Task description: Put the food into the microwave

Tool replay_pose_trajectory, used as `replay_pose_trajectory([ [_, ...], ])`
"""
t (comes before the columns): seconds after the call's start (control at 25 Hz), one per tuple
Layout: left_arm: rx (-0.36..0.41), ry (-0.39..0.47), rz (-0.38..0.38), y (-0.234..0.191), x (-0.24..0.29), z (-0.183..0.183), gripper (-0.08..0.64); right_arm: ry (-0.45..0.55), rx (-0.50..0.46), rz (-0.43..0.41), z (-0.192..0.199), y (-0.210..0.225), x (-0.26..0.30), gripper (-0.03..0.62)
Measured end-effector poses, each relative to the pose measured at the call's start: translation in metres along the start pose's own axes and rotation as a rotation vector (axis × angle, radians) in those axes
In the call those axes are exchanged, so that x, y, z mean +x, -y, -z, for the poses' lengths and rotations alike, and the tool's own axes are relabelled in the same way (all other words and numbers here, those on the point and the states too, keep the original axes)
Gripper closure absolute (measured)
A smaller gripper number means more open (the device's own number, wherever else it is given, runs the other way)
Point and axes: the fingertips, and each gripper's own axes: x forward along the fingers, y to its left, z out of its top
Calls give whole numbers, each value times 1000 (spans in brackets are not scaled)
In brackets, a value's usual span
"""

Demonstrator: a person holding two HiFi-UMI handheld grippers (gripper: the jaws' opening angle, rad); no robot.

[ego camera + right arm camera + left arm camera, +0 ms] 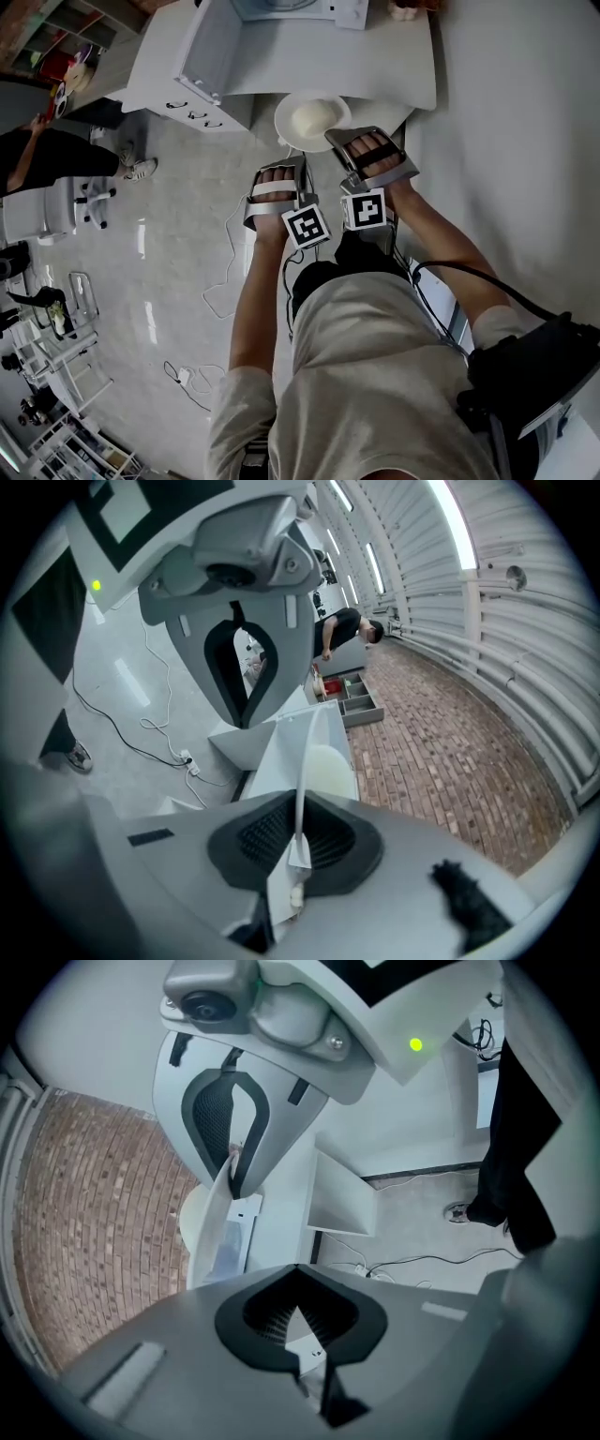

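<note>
Seen from the head camera, left to right: the left gripper (278, 183) is clenched on the near left rim of a round white plate (291, 127) that carries a pale rounded mound of food (314, 117); its own view shows the thin rim nipped between the black pads. The right gripper (361, 150) is clamped on the plate's right rim, seen edge-on between its pads. The plate is held between the two at the near edge of a white table (375, 75), short of the white microwave (328, 11) at the table's far side; what looks like its door (211, 52) stands swung open to the left.

The step in hand appears to be carrying the plate to the oven. Next the plate needs to stay level, with both grips firm, while it goes forward past the open door and into the cavity; only then should the jaws let go.
</note>
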Motion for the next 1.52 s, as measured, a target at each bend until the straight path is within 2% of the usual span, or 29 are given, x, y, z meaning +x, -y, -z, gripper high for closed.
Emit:
replay_pose_trajectory([
  [0.16,-4,-30,-17,-21,23,1,554,15,-35,6,19,10,28,566],
  [0.24,-19,-25,-12,-23,31,2,553,20,-26,5,22,14,36,566],
  [0.4,-4,-38,-4,-40,43,6,554,15,-19,20,29,31,47,566],
  [0.56,-14,-12,-49,-63,68,-1,554,11,-20,18,44,41,65,566],
  [0.76,0,17,-59,-85,96,-2,554,-5,-30,11,58,47,90,566],
  [1.08,9,56,-42,-116,148,-9,554,-53,-21,-10,92,56,142,566],
  [1.2,19,44,15,-122,161,-3,554,-61,-3,-10,97,61,160,566],
  [1.32,27,46,6,-134,180,4,554,-72,9,-13,102,65,179,566],
  [1.44,35,37,40,-139,190,12,554,-79,-1,-19,105,70,193,566],
  [1.52,33,40,27,-146,200,15,554,-75,-6,-27,106,69,201,566],
])
